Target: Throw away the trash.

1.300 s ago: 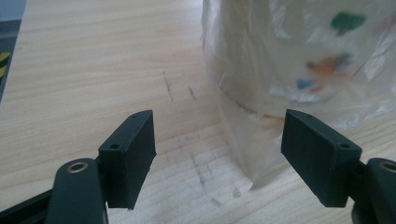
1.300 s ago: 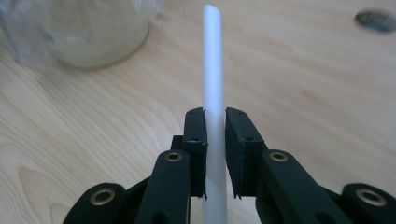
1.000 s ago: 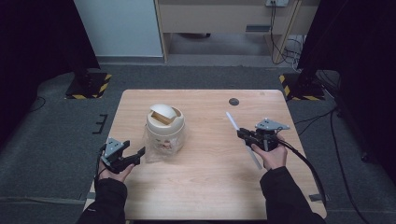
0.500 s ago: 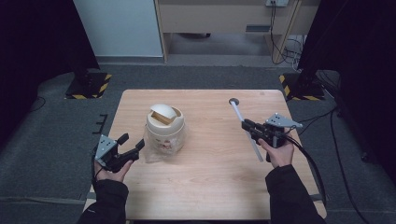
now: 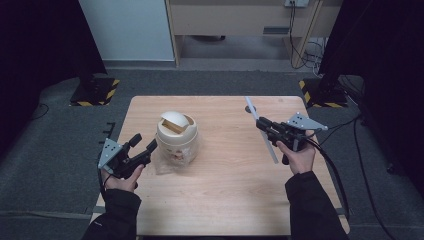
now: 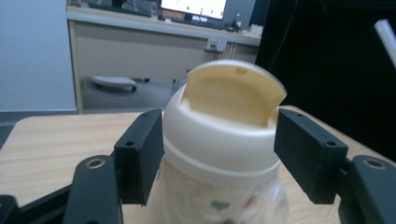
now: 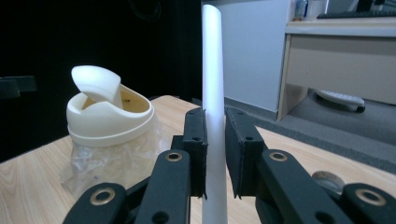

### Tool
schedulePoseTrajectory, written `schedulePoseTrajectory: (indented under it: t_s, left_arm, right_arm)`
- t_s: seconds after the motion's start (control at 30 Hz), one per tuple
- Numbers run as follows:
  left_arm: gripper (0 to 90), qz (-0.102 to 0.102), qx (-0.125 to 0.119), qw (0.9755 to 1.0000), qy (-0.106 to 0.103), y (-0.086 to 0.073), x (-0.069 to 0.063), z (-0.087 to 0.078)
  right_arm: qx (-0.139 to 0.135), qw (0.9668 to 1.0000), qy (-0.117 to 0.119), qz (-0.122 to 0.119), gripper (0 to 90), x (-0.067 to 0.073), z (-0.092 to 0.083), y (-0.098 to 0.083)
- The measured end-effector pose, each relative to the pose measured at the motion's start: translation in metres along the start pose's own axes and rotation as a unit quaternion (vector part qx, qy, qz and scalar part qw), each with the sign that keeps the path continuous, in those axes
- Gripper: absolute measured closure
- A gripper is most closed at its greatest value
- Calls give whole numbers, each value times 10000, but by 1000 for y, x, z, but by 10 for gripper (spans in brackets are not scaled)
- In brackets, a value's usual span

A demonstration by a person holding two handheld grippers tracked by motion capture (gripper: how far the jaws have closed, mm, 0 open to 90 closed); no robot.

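A small cream bin [image 5: 176, 135] with a tipped-up swing lid and a clear plastic liner stands left of the table's middle. My left gripper [image 5: 144, 145] is open just to its left; in the left gripper view the bin [image 6: 223, 135] sits between the spread jaws, which stay apart from it. My right gripper [image 5: 262, 124] is shut on a long white tube [image 5: 261, 130] held above the table's right side. The right gripper view has the tube [image 7: 214, 112] rising upright between the jaws, with the bin [image 7: 106, 116] off to the left.
The wooden table [image 5: 220, 200] has a small dark round disc [image 5: 250, 108] near its far edge. A cable [image 5: 335, 170] trails from the right gripper over the table's right edge. Grey carpet, a desk and dark curtains surround the table.
My right gripper has moved right and farther back with the tube, whose far end now lies over the dark disc. The left gripper has dropped back slightly toward the person.
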State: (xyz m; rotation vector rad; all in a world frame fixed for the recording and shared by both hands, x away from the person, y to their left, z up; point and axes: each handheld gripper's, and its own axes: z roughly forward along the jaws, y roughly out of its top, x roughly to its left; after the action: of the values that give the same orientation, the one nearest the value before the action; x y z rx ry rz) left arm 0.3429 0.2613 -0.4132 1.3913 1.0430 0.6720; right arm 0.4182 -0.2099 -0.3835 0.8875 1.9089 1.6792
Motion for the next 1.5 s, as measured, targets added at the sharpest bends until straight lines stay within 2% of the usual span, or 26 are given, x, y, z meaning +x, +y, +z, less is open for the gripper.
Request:
schedulePoseTrajectory:
  t_s: [0.2, 0.37, 0.5, 0.77, 1.07, 1.37, 1.5]
  left_arm:
    - [344, -96, -165, 9997, -168, 14, -11, 12]
    - [344, -43, -209, 9994, -285, 23, -22, 21]
    - [348, -12, -280, 9985, -461, 32, -36, 31]
    - [368, -4, -273, 9975, -646, 37, -54, 46]
    - [394, -71, -267, 9951, -953, 43, -80, 69]
    - [405, -124, -214, 9928, -1172, 42, -100, 88]
    - [417, -184, -145, 9913, -1297, 39, -113, 102]
  right_arm:
    - [-115, 9999, 106, -39, 792, 6, 6, 7]
    - [-197, 9996, 200, -63, 792, 12, 11, 10]
    - [-247, 9993, 266, -60, 792, 15, 13, 9]
    - [-199, 9991, 363, -120, 792, 20, 17, 5]
    - [-108, 9982, 554, -185, 793, 28, 21, -2]
    - [-66, 9975, 671, -216, 792, 34, 23, -6]
    - [-48, 9972, 717, -213, 792, 36, 24, -8]
